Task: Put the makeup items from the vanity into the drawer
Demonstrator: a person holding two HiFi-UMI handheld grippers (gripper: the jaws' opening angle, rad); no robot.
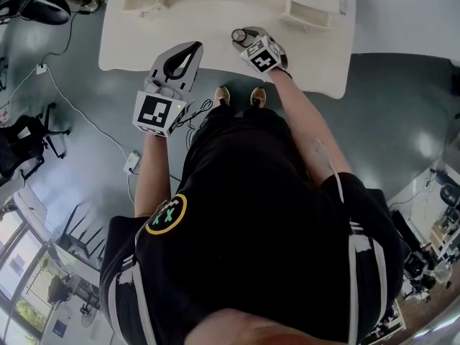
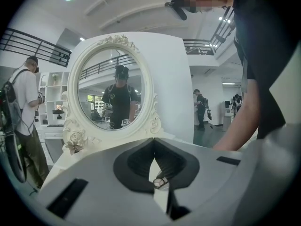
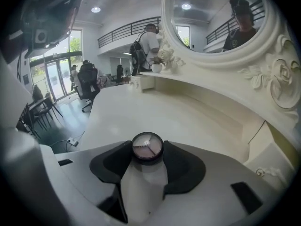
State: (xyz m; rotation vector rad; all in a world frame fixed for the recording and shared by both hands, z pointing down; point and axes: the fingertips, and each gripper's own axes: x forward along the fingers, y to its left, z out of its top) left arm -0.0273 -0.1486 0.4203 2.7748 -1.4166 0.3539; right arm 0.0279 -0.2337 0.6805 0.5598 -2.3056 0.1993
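Observation:
A round makeup compact (image 3: 147,147) with a clear lid and pinkish powder sits between the jaws of my right gripper (image 3: 147,149), and the dark pads press on its two sides. In the head view that gripper (image 1: 241,37) hovers over the front edge of the white vanity top (image 1: 215,20) with the compact (image 1: 238,34) at its tip. My left gripper (image 1: 194,47) is over the vanity's front left part, jaws shut with nothing between them; its tips (image 2: 153,142) meet in front of the oval mirror (image 2: 110,88). No drawer front shows.
Small raised shelf boxes (image 1: 305,13) stand at the back corners of the vanity, one with carved trim (image 3: 273,159) near my right gripper. A power strip and cables (image 1: 131,162) lie on the floor at the left. A person with a backpack (image 2: 23,107) stands left of the vanity.

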